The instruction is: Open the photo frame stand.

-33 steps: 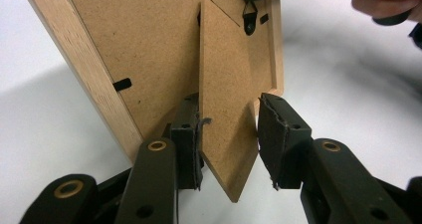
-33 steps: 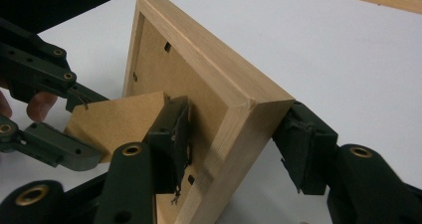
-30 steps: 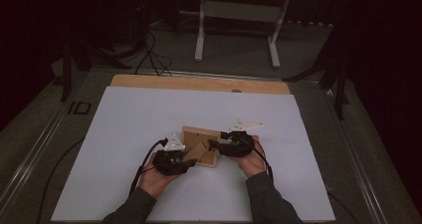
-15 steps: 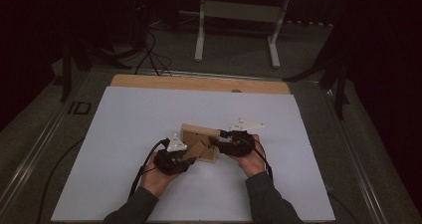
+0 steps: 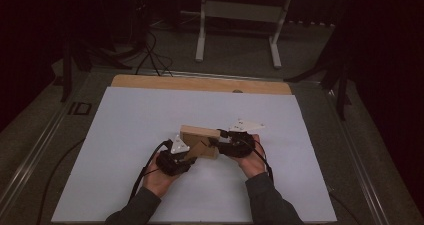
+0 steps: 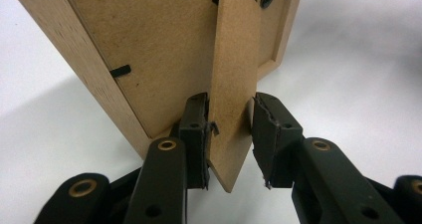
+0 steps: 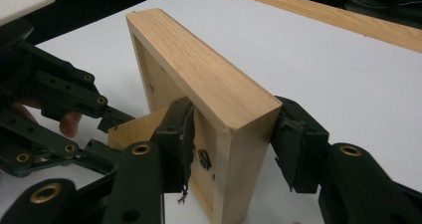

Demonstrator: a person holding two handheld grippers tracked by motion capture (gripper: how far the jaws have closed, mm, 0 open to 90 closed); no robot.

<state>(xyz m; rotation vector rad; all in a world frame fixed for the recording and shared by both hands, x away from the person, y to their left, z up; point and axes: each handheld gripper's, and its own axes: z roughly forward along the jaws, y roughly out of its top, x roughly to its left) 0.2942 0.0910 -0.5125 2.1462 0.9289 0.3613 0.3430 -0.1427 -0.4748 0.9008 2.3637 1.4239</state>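
Note:
A light wooden picture frame stands on its edge on the white sheet, back toward me. My right gripper is shut on its right corner, with one pad inside the back recess and the other on the front, as the right gripper view shows. A brown fibreboard stand flap swings out from the frame's back. My left gripper straddles this flap. Its jaws have just been closing; the left pad touches the flap and a thin gap remains at the right pad. The right gripper view shows the left gripper at the flap's tip.
The white sheet covers most of the wooden table, with room all around the frame. A metal stand and cables lie on the dark floor beyond the far edge.
The frame looks tipped slightly more upright between the grippers. Both hands have stayed about where they were.

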